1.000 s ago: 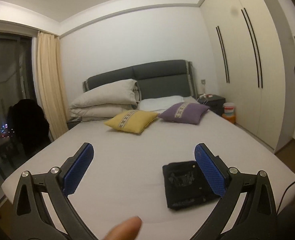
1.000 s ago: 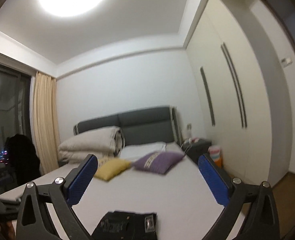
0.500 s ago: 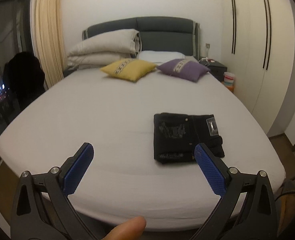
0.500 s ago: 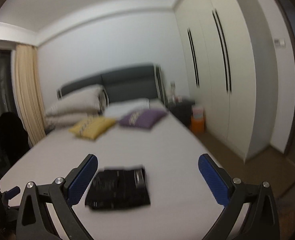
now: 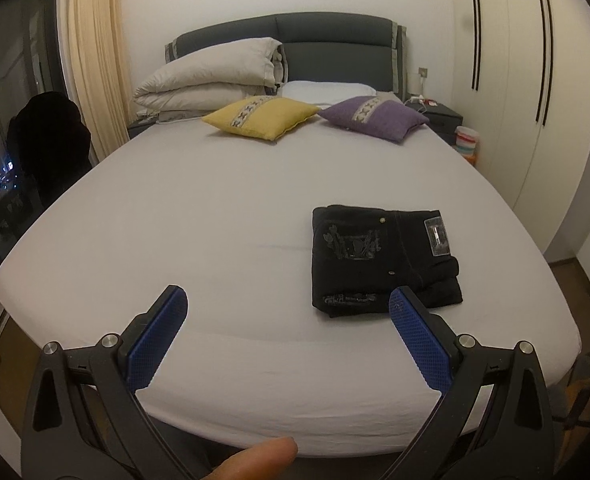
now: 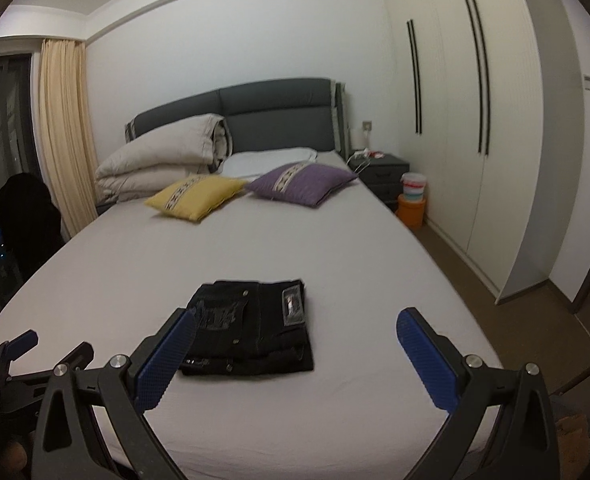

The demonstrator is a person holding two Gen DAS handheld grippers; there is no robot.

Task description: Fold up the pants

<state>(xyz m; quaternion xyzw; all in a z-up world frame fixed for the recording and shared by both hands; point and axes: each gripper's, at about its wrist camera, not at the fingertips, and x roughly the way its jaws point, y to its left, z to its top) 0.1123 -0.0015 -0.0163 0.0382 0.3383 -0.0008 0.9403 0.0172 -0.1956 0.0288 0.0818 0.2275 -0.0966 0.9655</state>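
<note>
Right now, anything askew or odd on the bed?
Nothing much stands out. The black pants lie folded in a compact stack near the foot of the bed; only the lower layer juts out slightly at one corner. Both the left gripper and the right gripper are open and empty.

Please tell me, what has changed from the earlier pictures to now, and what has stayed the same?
Both tools tilted down toward the bed: the ceiling left the views and the folded black pants came fully into sight. The left tool and the right tool took hold of nothing; both remain open. The pants and cushions did not move.
</note>
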